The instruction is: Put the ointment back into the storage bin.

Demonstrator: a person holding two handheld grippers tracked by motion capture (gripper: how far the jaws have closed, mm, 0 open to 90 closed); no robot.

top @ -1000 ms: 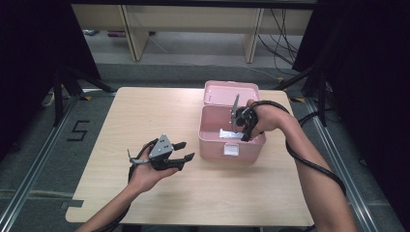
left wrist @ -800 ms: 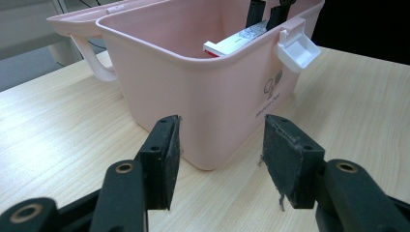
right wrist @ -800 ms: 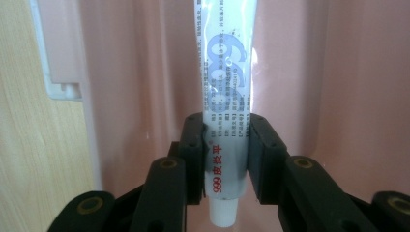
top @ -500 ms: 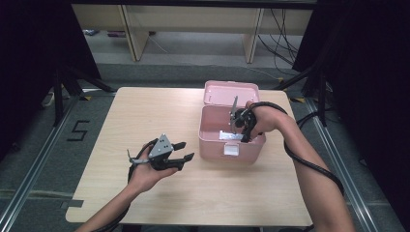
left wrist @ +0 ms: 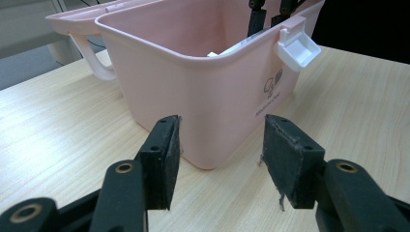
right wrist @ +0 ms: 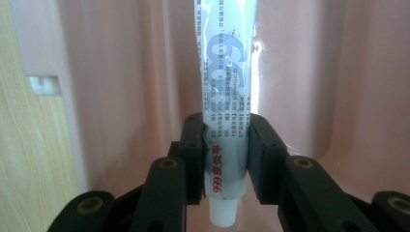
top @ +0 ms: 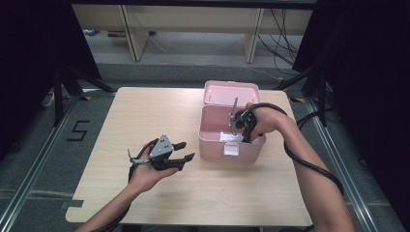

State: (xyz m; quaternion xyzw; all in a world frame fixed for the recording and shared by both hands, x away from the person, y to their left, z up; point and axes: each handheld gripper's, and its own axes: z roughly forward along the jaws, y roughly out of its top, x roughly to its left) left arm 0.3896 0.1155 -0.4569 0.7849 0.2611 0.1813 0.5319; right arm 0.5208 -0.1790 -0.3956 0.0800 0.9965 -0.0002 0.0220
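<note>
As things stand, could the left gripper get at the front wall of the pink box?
Probably yes. The left gripper is held open over the table, pointing at the pink box, with only bare wood between them. The right gripper is inside the box, shut on a white tube, clear of that path.

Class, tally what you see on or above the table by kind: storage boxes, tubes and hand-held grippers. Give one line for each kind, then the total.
Pink storage box, lid open: 1
White tube with blue print, clamped in the right hand-held gripper inside the box: 1
Hand-held grippers: 2, the right one and the left hand-held gripper, open beside the box
Total: 4
</note>
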